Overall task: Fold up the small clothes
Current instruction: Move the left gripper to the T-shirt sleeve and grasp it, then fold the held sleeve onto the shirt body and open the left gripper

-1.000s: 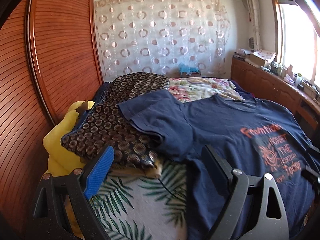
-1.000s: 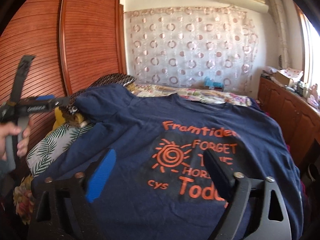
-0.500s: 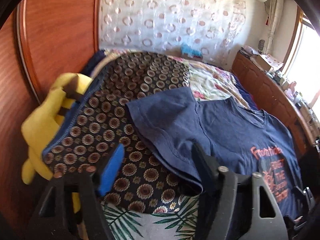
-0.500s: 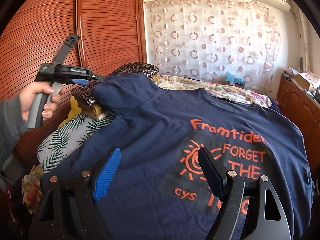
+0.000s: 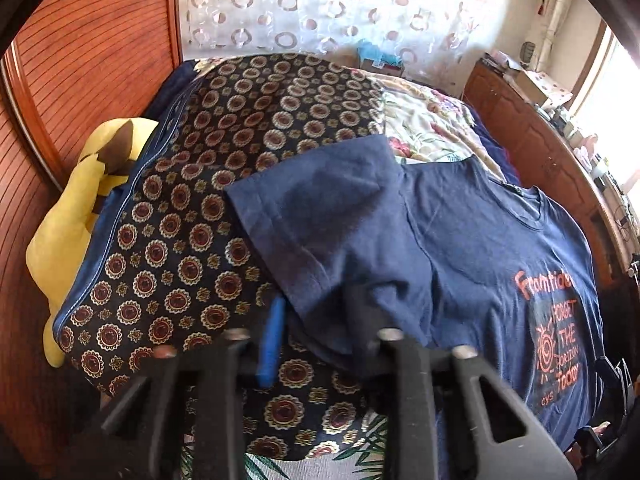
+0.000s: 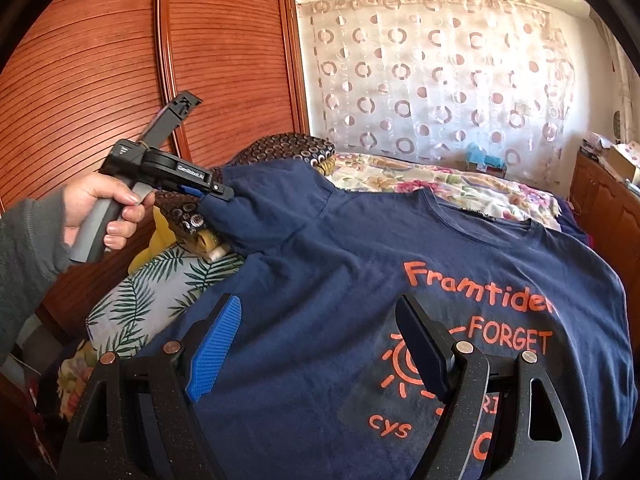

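A navy T-shirt [image 6: 360, 280] with an orange print reading "Framtiden FORGET THE HORIZON" is lying face up across the bed, its body spreading over a palm-leaf sheet [image 6: 160, 280] and its collar pointing toward a floral bedspread [image 6: 440, 188] at the far side. Its left sleeve [image 5: 312, 216] is draping up over a dark pillow with a medallion pattern [image 5: 192, 216], which is sitting just beside a yellow plush toy [image 5: 68, 224] at the wardrobe side. The left gripper [image 5: 316, 316] is pinching the hem of that sleeve, its blue pad and its black finger drawn close together with the cloth between them; in the right wrist view the person's left hand [image 6: 100, 208] is squeezing its grey handle. The right gripper [image 6: 320, 344] is hovering above the lower chest of the shirt with its fingers spread wide and nothing between them. A slatted reddish wooden wardrobe [image 6: 120, 60] is rising to the left, and a sheer curtain with ring motifs [image 6: 440, 72] is hanging behind the bed.
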